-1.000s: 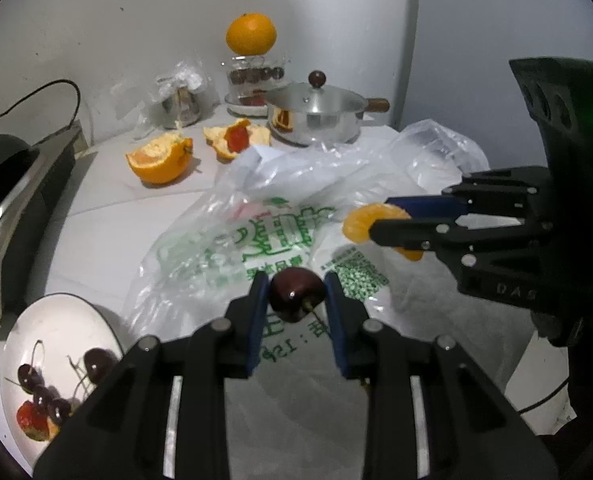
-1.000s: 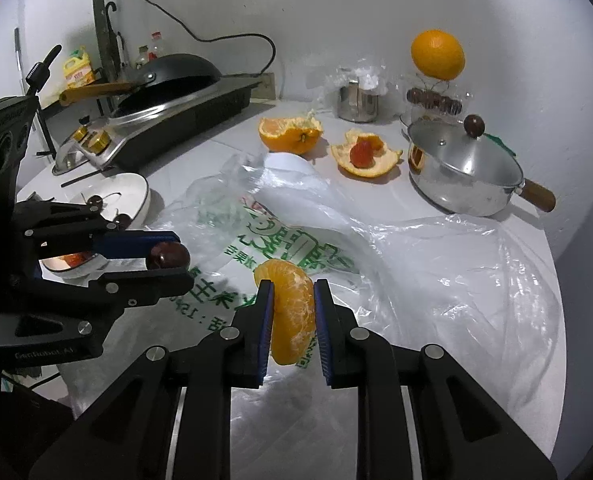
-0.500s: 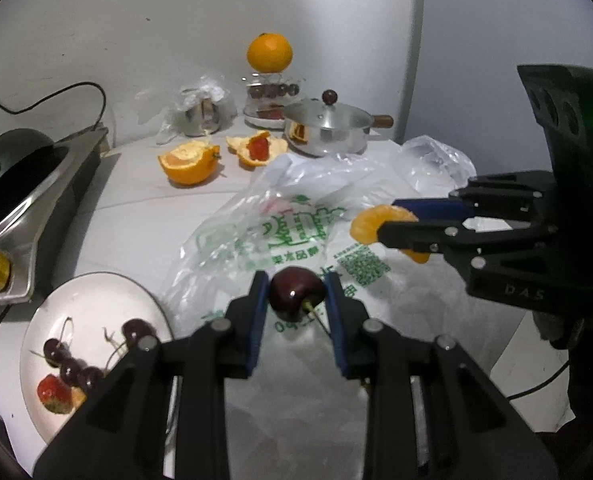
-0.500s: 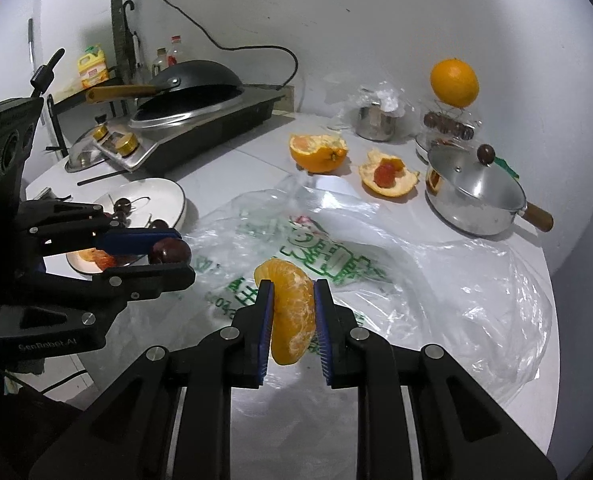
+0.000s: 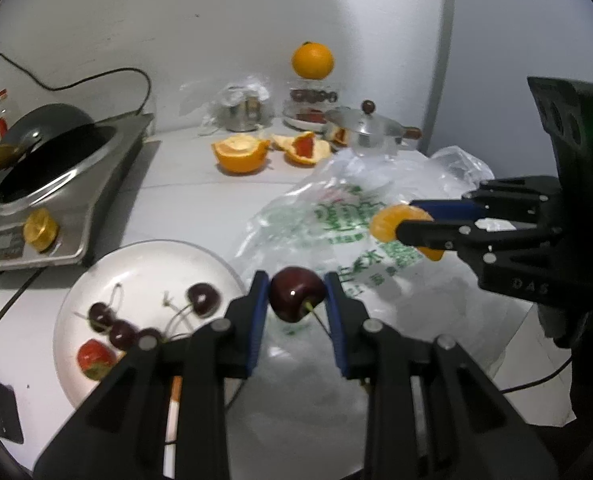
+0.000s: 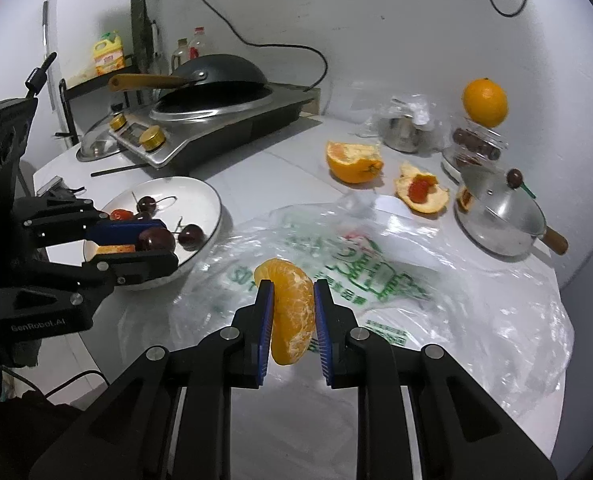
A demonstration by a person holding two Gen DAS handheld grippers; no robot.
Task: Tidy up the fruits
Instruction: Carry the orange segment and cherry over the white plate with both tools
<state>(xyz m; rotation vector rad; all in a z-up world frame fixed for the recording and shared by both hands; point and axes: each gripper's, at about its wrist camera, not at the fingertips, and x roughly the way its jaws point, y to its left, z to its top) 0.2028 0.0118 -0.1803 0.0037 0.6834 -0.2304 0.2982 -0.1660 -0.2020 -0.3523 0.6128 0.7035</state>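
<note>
My left gripper (image 5: 296, 300) is shut on a dark red cherry (image 5: 295, 293) with its stem, held above the table just right of a white plate (image 5: 144, 258). The plate holds several cherries (image 5: 202, 299) and a strawberry (image 5: 95, 358). My right gripper (image 6: 294, 316) is shut on a peeled orange piece (image 6: 292, 316), held above a clear plastic bag (image 6: 376, 264). In the right wrist view the left gripper (image 6: 152, 242) hovers over the plate's near rim (image 6: 212, 196). In the left wrist view the right gripper (image 5: 406, 224) is at right with the orange piece (image 5: 392, 222).
A stove with a black wok (image 6: 216, 76) stands at the back left. Orange halves (image 6: 354, 160), a peel with a strawberry (image 6: 420, 192), a steel pot (image 6: 500, 216) and a whole orange on a jar (image 6: 484, 102) stand at the back. The table's front edge is close below both grippers.
Both grippers have moved left and back with their fruit. The plate has come closer under the left gripper, and the stove and wok have come into fuller view.
</note>
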